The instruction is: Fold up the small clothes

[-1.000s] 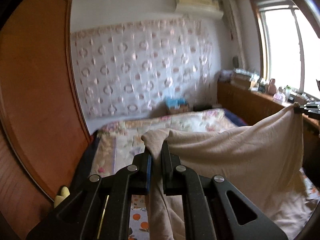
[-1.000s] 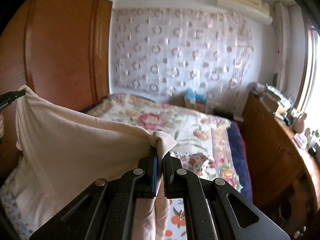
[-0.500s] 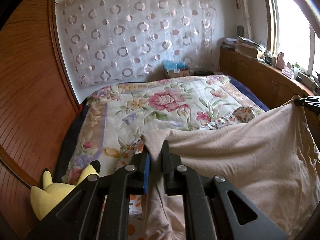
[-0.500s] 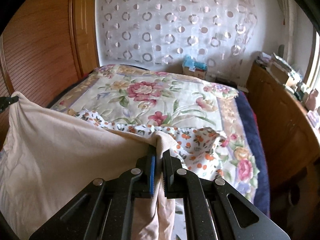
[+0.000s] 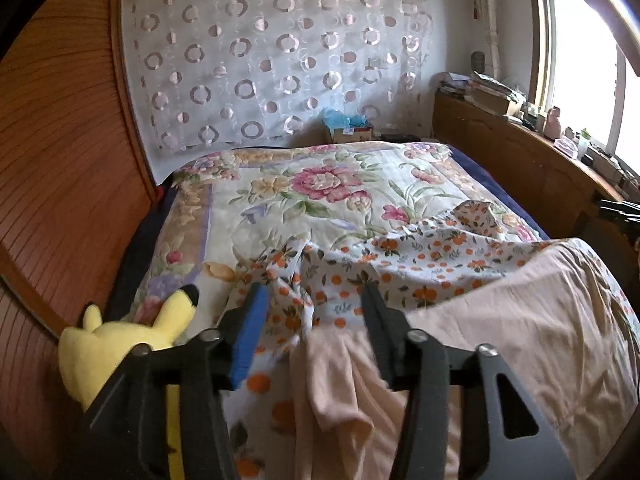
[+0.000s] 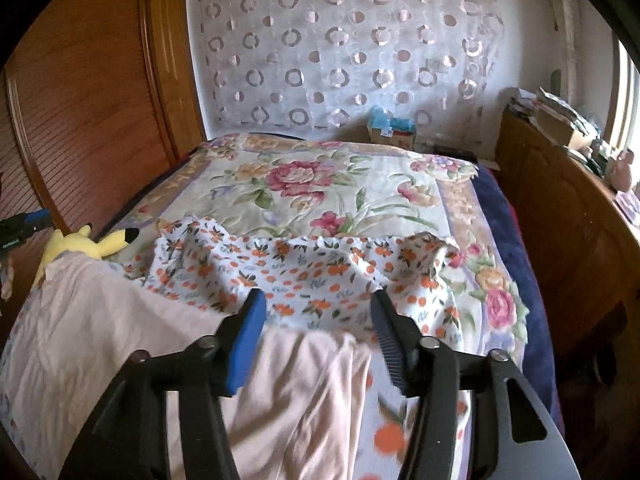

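A beige garment (image 5: 520, 320) lies spread on the near part of the bed, on top of a white cloth printed with oranges (image 5: 420, 264). My left gripper (image 5: 312, 308) is open above the garment's left corner, which lies loose between the fingers. In the right wrist view the beige garment (image 6: 120, 340) lies flat, and my right gripper (image 6: 318, 316) is open over its right corner, holding nothing. The orange-print cloth (image 6: 312, 268) lies rumpled just beyond it.
The bed has a floral quilt (image 5: 320, 188). A yellow plush toy (image 5: 120, 340) lies at the bed's left edge by the wooden wardrobe (image 5: 60, 160). A wooden ledge with clutter (image 5: 540, 152) runs along the right, under a window. A box (image 5: 348, 132) stands at the far end.
Both grippers lowered the beige garment onto the bed and opened, letting go of its corners. The garment went from hanging stretched between them to lying flat.
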